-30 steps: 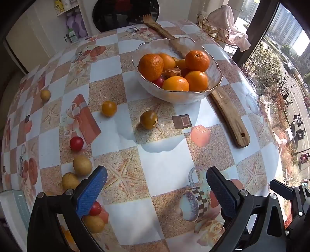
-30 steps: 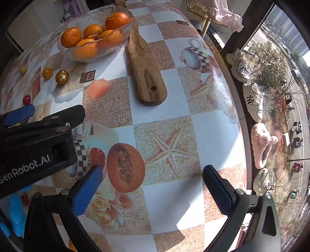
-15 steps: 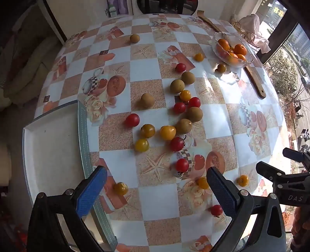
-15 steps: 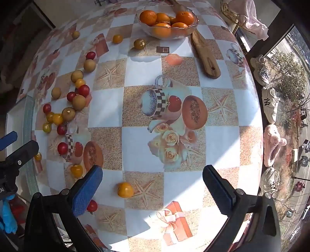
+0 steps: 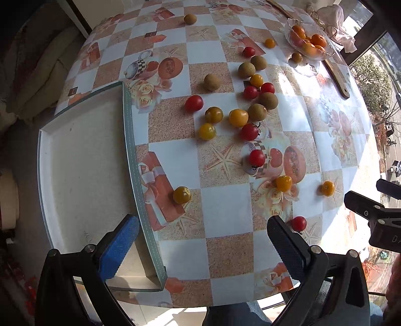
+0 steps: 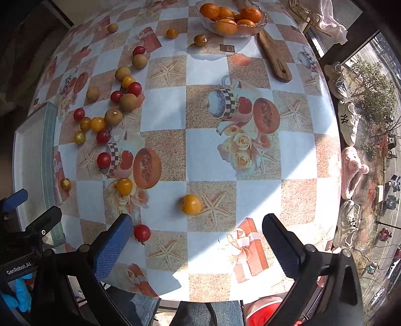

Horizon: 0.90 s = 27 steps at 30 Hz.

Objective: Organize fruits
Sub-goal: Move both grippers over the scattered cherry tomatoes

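Right gripper [image 6: 198,240] jaws apart, empty | orange tomato [image 6: 191,204] just ahead, slightly left | left gripper [image 5: 200,240] also apart, farther.

A: Where did the tray [image 5: 85,160] sit?
B: At the surface's [image 5: 225,208] left edge. Loose fruits [image 5: 240,117] lay scattered to its right.
A: And the bowl [image 6: 231,17]?
B: Far behind the tray and to the right, oranges [image 6: 226,26] in it, board [image 6: 274,55] just beside it.

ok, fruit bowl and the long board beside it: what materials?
Fruit bowl: looks like clear glass, glossy; the oranges show through its scalloped wall. Long board: looks like wood, brown with visible grain, matte or lightly oiled, with a hole near its end.
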Available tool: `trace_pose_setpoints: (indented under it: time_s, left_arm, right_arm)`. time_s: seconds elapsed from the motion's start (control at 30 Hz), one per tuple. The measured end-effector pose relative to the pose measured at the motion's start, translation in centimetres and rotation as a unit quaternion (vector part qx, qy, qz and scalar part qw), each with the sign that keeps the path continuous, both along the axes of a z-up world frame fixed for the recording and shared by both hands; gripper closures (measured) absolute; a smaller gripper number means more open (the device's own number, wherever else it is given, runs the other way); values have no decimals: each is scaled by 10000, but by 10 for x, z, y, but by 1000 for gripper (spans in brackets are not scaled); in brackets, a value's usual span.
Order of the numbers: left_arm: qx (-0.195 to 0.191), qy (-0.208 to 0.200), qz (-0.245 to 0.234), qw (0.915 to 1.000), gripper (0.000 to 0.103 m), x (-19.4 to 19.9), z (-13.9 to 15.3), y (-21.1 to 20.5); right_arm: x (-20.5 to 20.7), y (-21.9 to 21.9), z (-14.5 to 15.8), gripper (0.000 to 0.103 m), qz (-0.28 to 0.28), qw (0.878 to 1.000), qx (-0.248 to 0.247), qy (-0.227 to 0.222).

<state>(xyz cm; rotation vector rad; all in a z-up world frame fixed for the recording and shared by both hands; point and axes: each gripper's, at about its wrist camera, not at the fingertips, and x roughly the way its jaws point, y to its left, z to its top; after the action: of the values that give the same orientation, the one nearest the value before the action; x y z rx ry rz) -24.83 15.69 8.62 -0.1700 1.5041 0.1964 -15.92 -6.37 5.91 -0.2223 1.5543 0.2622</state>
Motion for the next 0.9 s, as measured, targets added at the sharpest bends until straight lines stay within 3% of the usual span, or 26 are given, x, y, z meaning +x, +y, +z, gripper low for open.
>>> trace_pose_setpoints:
  time_s: [0.9]
  left_arm:
    - [-104,-6,-81,9999,0,7,2,-3]
  right_arm:
    - [-5,-14,-3,0,-223,9994,89,230]
